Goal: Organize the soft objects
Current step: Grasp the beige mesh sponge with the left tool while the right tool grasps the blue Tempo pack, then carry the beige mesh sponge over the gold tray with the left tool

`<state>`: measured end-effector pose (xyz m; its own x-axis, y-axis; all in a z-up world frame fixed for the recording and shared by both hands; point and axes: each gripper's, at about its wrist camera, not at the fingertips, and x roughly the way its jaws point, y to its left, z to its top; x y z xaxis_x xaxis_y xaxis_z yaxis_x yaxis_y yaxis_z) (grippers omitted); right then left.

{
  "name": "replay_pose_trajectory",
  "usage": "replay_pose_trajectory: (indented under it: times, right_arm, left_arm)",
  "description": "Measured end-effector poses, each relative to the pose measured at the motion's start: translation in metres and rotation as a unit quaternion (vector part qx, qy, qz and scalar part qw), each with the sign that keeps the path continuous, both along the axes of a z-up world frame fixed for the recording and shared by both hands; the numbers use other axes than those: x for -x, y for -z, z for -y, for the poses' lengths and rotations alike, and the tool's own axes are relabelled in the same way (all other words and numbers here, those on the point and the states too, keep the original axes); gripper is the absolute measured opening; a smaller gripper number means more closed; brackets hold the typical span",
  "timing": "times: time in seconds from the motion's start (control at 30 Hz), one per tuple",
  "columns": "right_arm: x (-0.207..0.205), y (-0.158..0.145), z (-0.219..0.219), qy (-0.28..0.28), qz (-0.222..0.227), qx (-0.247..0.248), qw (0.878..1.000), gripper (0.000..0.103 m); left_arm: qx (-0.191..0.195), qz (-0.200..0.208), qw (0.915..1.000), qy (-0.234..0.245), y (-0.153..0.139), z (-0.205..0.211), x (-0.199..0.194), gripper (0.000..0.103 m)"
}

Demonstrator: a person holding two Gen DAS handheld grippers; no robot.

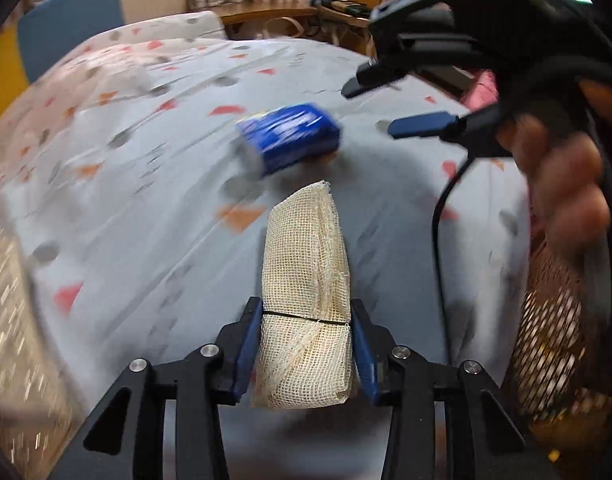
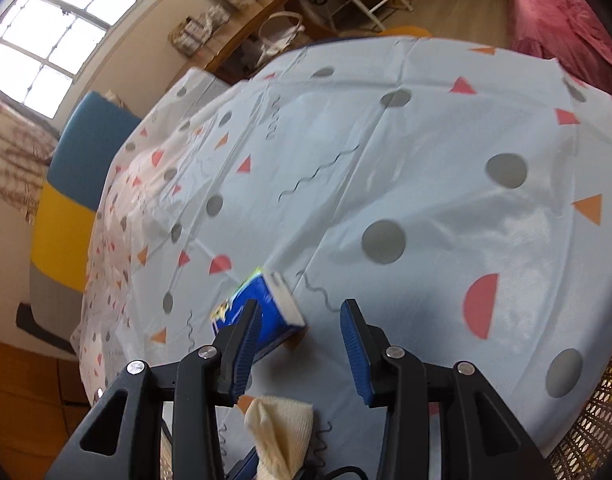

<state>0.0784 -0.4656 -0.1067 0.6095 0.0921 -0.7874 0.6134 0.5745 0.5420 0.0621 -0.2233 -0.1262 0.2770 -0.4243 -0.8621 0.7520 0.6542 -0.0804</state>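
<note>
**Gauze roll clamped in left gripper, blue pack loose on the cloth**

The left gripper (image 1: 306, 344) had its blue pads pressed against both sides of a gauze roll (image 1: 306, 280), so the jaws stood partly closed on it. The roll was cream, open-weave mesh, frayed along its right edge, and bound by a thin black band about a third of the way up from its near end. It stood lengthwise between the fingers, its far end pointing to 12 o'clock above the tablecloth (image 1: 146, 200), and it looked slightly squeezed where the pads met it.

At 11 o'clock from the roll's far end lay a blue pack (image 1: 290, 140), blurred, a soft rectangular packet with white print and a pale end face. In the right wrist view the same pack (image 2: 266, 308) lay on the cloth, tilted, with a white end and a yellow-green corner; the left finger of the right gripper (image 2: 302, 340) overlapped it in the picture.

The right gripper's jaws stood part-way open with nothing between them; whether the finger touched the pack could not be told. A hand (image 1: 562, 184) held that gripper at 2 o'clock in the left view.

The cloth was pale blue with grey dots, red and orange triangles, and squiggles.
</note>
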Motion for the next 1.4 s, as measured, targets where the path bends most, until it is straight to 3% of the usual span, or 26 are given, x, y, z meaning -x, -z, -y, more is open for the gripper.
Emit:
replay_pose_trajectory:
  times: [0.1, 0.13, 0.27, 0.33, 0.5, 0.63, 0.83, 1.1, 1.23, 1.4]
  right_arm:
    - [-0.014, 0.000, -0.017, -0.045, -0.017, 0.023, 0.999, 0.052]
    - [-0.019, 0.000, -0.024, -0.059, -0.026, 0.036, 0.997, 0.059]
    - [-0.044, -0.005, -0.046, -0.116, -0.063, 0.123, 0.984, 0.065]
    - [-0.059, -0.005, -0.053, -0.144, -0.079, 0.155, 0.974, 0.081]
    - [-0.089, 0.017, -0.071, -0.207, -0.121, 0.203, 0.949, 0.081]
    - [-0.089, 0.022, -0.068, -0.199, -0.132, 0.235, 0.942, 0.074]
    - [-0.086, 0.028, -0.047, -0.180, -0.128, 0.195, 0.956, 0.075]
    - [-0.089, 0.029, -0.055, -0.189, -0.134, 0.217, 0.948, 0.075]
    - [-0.094, 0.033, -0.066, -0.202, -0.145, 0.244, 0.938, 0.075]
    - [-0.095, 0.034, -0.065, -0.202, -0.141, 0.242, 0.939, 0.075]
  left_arm:
    - [0.013, 0.011, 0.9998, -0.006, 0.002, -0.021, 0.008, 0.044]
    - [0.018, 0.011, 0.9997, -0.010, 0.002, -0.024, 0.009, 0.044]
    - [0.034, 0.011, 0.9991, -0.022, 0.003, -0.029, 0.007, 0.044]
    - [0.036, 0.015, 0.9989, -0.026, 0.003, -0.027, 0.008, 0.044]
    - [0.045, 0.014, 0.9982, -0.038, 0.002, -0.027, 0.010, 0.043]
    - [0.051, 0.000, 0.9969, -0.059, 0.000, -0.028, 0.007, 0.042]
    - [0.065, -0.005, 0.9942, -0.086, -0.026, -0.033, -0.002, 0.042]
    - [0.087, 0.024, 0.9875, -0.129, -0.085, -0.033, -0.046, 0.042]
    - [0.102, 0.047, 0.9778, -0.176, -0.120, -0.049, -0.088, 0.042]
    - [0.107, 0.103, 0.9564, -0.251, -0.162, -0.102, -0.132, 0.042]
